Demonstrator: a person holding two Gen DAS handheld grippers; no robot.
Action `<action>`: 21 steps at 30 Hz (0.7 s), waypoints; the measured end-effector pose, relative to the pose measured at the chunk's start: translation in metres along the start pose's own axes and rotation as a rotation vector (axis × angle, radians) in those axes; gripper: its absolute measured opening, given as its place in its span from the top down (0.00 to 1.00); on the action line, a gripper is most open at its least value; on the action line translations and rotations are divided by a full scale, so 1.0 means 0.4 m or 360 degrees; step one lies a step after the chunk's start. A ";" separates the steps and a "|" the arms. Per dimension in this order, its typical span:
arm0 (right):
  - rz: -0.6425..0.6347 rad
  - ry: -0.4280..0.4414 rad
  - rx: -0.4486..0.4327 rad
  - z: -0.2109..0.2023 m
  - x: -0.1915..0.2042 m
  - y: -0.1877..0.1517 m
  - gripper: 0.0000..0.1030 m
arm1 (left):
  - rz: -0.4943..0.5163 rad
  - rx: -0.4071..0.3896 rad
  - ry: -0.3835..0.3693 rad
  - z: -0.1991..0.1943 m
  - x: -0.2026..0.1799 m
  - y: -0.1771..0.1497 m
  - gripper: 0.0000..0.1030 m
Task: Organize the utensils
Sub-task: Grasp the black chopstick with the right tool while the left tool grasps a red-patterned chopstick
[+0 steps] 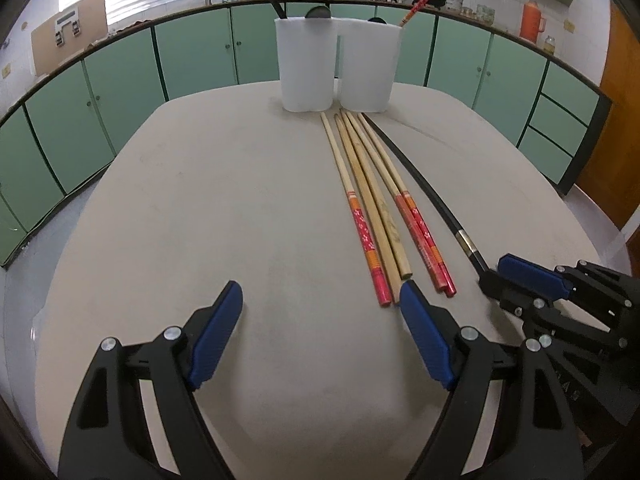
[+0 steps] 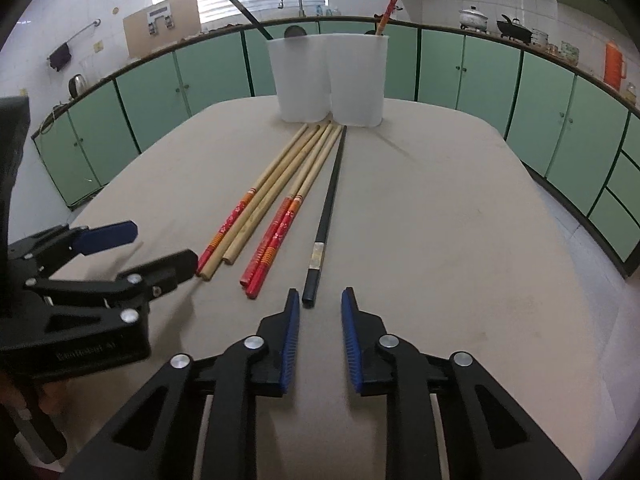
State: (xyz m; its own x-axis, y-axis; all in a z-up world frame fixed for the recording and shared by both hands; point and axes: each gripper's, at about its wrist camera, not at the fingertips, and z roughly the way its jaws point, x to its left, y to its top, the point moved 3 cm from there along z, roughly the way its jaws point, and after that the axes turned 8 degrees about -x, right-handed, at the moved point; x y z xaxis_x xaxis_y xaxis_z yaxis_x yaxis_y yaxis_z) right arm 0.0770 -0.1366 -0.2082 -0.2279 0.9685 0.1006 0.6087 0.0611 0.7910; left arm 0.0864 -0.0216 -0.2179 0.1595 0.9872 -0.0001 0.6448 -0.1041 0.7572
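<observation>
Most of your job is left: six chopsticks lie on the desk [image 2: 440,240] in front of the white holder [image 2: 328,80], five wooden ones [image 2: 280,196] and a black chopstick [image 2: 326,216] beside them. Only two chopsticks and some darker utensils stand in the holder. Your right gripper [image 2: 320,300] has fingers narrowed, empty, just short of the black one; your left gripper [image 1: 320,300] stands wide, empty.

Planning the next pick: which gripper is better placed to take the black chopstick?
Right. The right gripper sits just behind the black chopstick's near end, lined up with it. The left gripper is wide open beside the wooden ones.
</observation>
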 end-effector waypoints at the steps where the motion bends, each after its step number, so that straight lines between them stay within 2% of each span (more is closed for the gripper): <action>1: 0.0007 0.0002 -0.0001 0.000 -0.002 0.000 0.83 | 0.0002 0.0005 0.0000 0.002 -0.001 -0.002 0.25; 17: -0.0001 -0.0004 -0.0001 0.000 -0.005 0.000 0.84 | 0.0001 0.0037 0.0032 0.020 0.000 -0.007 0.27; 21: -0.0011 -0.0013 -0.0002 0.001 0.000 0.001 0.84 | -0.0016 0.0037 0.0038 0.022 0.000 -0.002 0.38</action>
State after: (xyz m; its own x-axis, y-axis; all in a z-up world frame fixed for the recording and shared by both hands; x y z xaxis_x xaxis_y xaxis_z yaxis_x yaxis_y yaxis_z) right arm 0.0776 -0.1366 -0.2084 -0.2256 0.9700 0.0901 0.6061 0.0673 0.7926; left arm 0.0924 -0.0228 -0.2242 0.1354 0.9908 0.0080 0.6636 -0.0967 0.7418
